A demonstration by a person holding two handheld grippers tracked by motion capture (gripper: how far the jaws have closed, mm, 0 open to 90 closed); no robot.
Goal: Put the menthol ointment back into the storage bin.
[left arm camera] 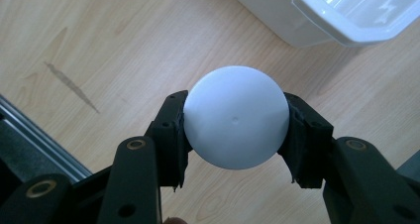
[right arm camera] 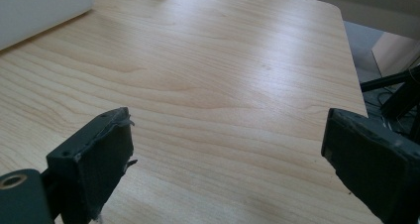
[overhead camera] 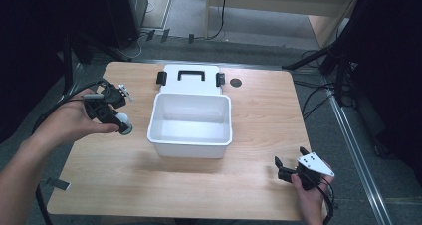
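Your left gripper (overhead camera: 121, 127) holds a white ball (overhead camera: 124, 125) above the table (overhead camera: 259, 115), just left of the open white bin (overhead camera: 190, 144); your right gripper (overhead camera: 290, 161) rests near the front right corner. From the left gripper view, the pads (left arm camera: 171, 135) touch the ball (left arm camera: 236, 117) only at its sides, so a quick tilt could let it slip out. From the right gripper view, the jaws stand wide and hold nothing.

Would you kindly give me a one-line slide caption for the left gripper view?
Left gripper shut on a white ball above the wooden table, near the open white bin.
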